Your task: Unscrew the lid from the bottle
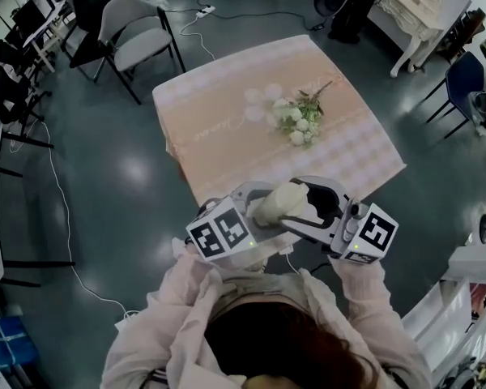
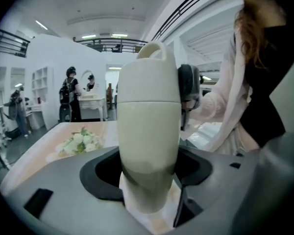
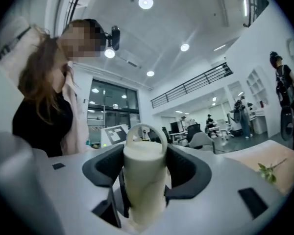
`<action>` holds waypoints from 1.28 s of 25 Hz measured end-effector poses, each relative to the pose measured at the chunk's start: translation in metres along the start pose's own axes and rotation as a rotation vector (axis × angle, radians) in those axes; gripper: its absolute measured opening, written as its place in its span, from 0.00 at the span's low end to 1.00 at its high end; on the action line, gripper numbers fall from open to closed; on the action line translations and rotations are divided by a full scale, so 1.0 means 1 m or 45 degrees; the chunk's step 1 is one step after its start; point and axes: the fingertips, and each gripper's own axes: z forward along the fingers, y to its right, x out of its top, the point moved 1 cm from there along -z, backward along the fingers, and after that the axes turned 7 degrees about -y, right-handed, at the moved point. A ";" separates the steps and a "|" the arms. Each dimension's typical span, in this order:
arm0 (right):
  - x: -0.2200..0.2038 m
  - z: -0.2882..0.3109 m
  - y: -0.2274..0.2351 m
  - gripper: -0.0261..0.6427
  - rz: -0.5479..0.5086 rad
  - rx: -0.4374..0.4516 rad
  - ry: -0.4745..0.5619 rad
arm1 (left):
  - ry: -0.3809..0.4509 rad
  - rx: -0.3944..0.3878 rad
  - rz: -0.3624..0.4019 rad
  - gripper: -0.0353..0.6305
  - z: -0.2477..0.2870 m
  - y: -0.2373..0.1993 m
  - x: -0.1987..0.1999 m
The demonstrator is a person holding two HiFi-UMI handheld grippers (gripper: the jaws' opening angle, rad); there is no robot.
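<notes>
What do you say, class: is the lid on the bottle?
Yes, in the left gripper view the lid with its loop sits on top of the bottle, only a thin seam between them.

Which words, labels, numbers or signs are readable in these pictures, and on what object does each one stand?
Faint script woven into the tablecloth: too blurred to read.
Left marker cube and right marker cube: black-and-white square patterns only, no letters or numbers.
Bottle and its lid: no print or label visible.
Nothing else in the room is readable.
</notes>
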 end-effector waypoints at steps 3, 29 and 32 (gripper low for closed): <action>0.008 -0.006 -0.021 0.47 -0.051 0.327 0.081 | 0.048 -0.298 0.125 0.53 -0.009 0.025 0.004; 0.012 0.003 -0.002 0.57 0.062 0.135 0.145 | 0.133 -0.205 -0.077 0.53 -0.014 0.005 -0.002; 0.001 0.007 0.020 0.61 0.212 -0.107 0.138 | 0.024 0.088 -0.232 0.53 -0.008 -0.026 -0.015</action>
